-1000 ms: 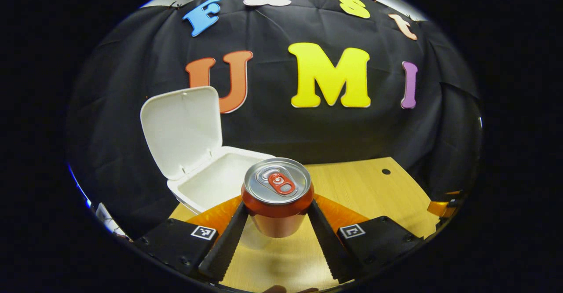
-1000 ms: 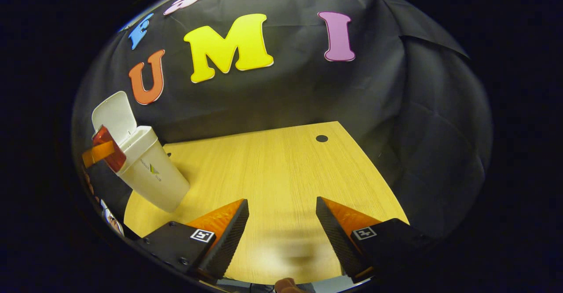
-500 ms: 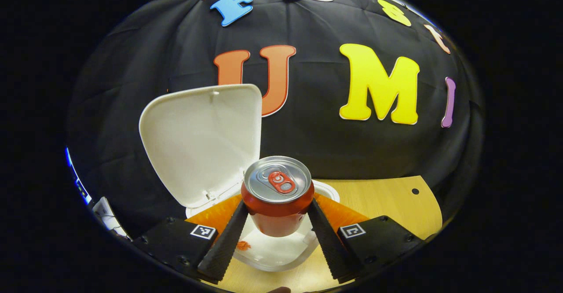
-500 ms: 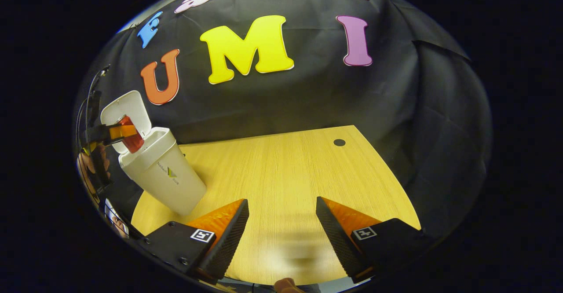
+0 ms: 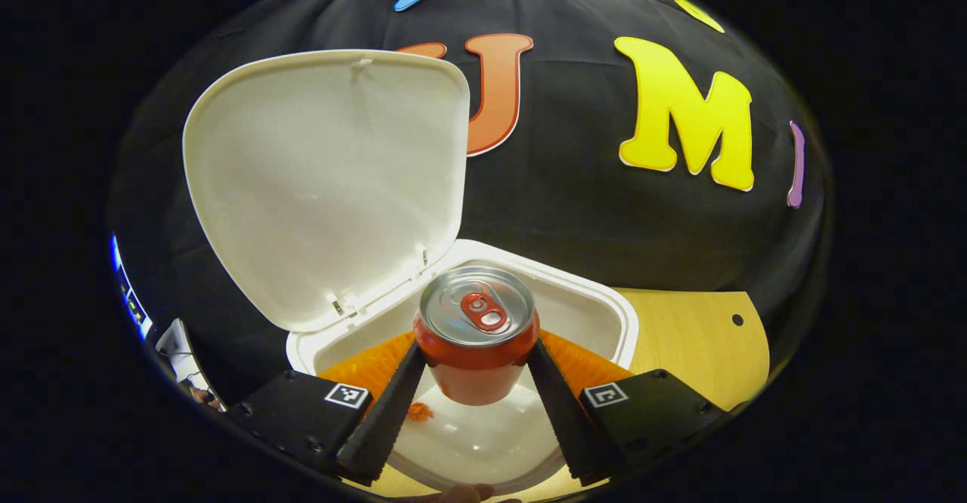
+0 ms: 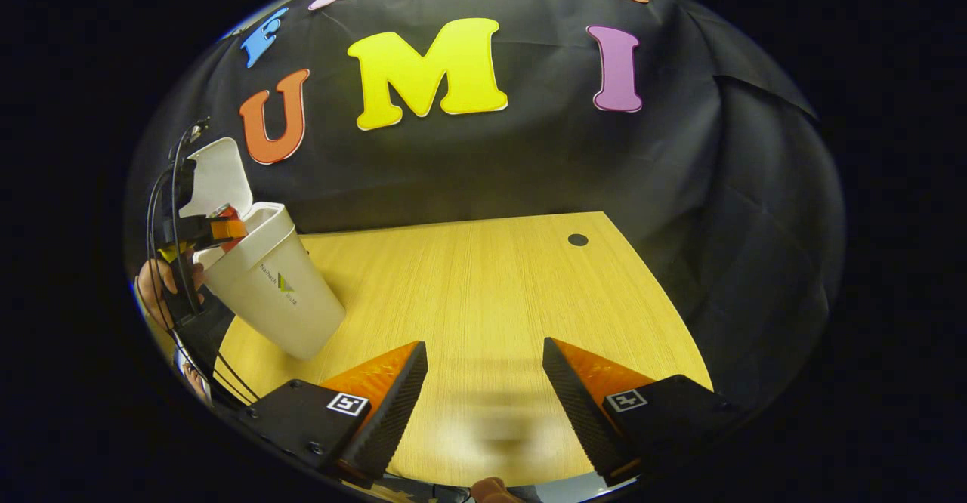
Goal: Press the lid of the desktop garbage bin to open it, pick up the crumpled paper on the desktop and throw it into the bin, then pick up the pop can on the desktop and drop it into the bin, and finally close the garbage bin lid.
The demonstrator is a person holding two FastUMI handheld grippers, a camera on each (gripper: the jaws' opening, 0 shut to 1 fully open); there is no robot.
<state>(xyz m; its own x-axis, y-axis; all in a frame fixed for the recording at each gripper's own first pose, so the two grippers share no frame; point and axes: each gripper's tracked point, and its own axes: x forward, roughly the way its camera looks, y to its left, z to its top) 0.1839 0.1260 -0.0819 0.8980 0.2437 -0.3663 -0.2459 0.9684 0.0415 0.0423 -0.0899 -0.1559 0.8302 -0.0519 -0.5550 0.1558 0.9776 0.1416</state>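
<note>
My left gripper [image 5: 474,371] is shut on a red pop can [image 5: 476,337] with a silver top, held upright over the mouth of the white bin [image 5: 574,299]. The bin's lid [image 5: 325,178] stands open behind and to the left of the can. In the right gripper view the same bin [image 6: 264,284] stands at the table's left, its lid [image 6: 219,178] up, with the can [image 6: 225,220] and the left gripper [image 6: 204,229] at its rim. My right gripper [image 6: 483,382] hangs open over bare table with nothing between its fingers. The bin's inside is mostly hidden by the can.
The wooden table [image 6: 483,284] has a small dark hole [image 6: 578,240] near its far right corner. A hand [image 6: 155,280] holds the left gripper beside the bin, with cables [image 6: 162,208] running up from it.
The left gripper carried the can forward and down, from in front of the bin to right over its open mouth. The right gripper stayed nearly still and open.
</note>
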